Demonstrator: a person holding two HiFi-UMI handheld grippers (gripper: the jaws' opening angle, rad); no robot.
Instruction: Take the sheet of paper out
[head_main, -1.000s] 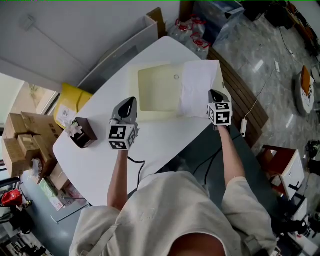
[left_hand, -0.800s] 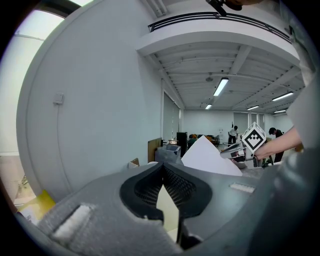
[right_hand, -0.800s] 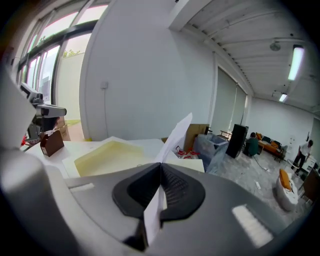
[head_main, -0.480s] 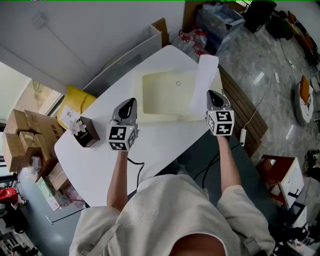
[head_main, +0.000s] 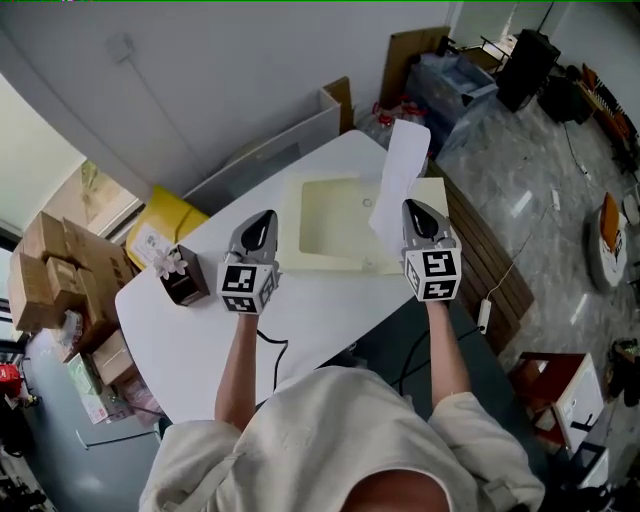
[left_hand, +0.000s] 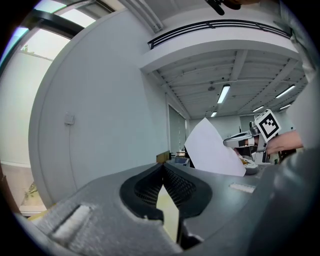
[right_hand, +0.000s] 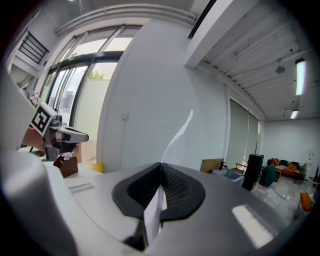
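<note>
A white sheet of paper (head_main: 398, 175) stands up in the air over the table's right end, its lower edge pinched in my right gripper (head_main: 414, 204), which is shut on it. In the right gripper view the sheet (right_hand: 175, 137) rises from between the closed jaws (right_hand: 161, 165). A pale yellow folder (head_main: 335, 225) lies open on the white table (head_main: 300, 310). My left gripper (head_main: 262, 216) is at the folder's left edge. In the left gripper view a pale yellow strip sits between its closed jaws (left_hand: 162, 167), with the lifted sheet (left_hand: 212, 150) beyond.
A small brown box with a flower (head_main: 183, 280) stands on the table's left end. Cardboard boxes (head_main: 50, 270) and a yellow bag (head_main: 165, 225) sit on the floor to the left. A wooden bench (head_main: 490, 250) runs along the table's right side.
The right gripper has risen with the sheet, which went from lying on the folder to standing upright in the air. The left gripper has risen a little.
</note>
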